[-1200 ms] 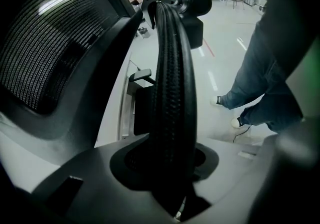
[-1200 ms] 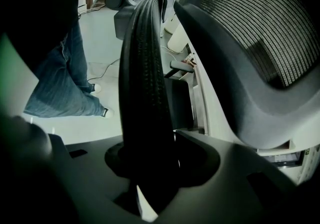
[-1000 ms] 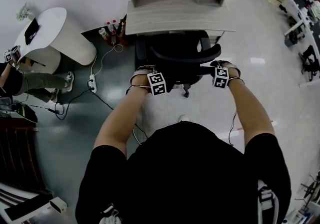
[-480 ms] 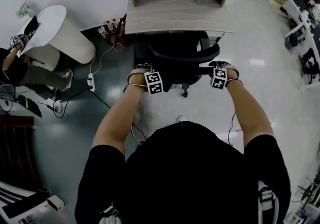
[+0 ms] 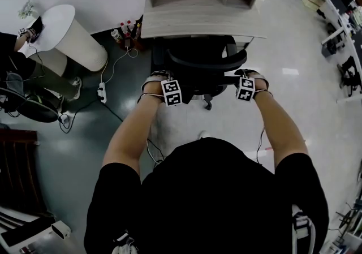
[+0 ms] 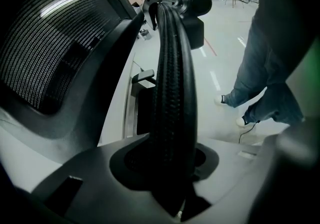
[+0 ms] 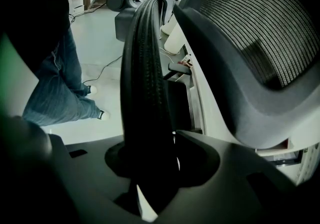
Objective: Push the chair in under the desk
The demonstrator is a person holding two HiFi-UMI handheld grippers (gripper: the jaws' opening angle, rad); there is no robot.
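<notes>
Head view: the chair point(image 5: 203, 60) stood partly under the desk point(image 5: 203, 21), with the left tongs point(image 5: 162, 77) and right tongs point(image 5: 249, 74) at its sides; its wheels were hidden.

Left gripper view: the tongs clamped the ribbed left armrest point(image 6: 172, 93).

Right gripper view: the tongs clamped the right armrest point(image 7: 145, 93). The chair probably was stiff and weighty but rolled easily, so the armrests suited.

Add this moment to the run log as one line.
step: chair push | left gripper: shut on chair back rim | right gripper: shut on chair back rim | chair: front at desk edge, back outside
</notes>
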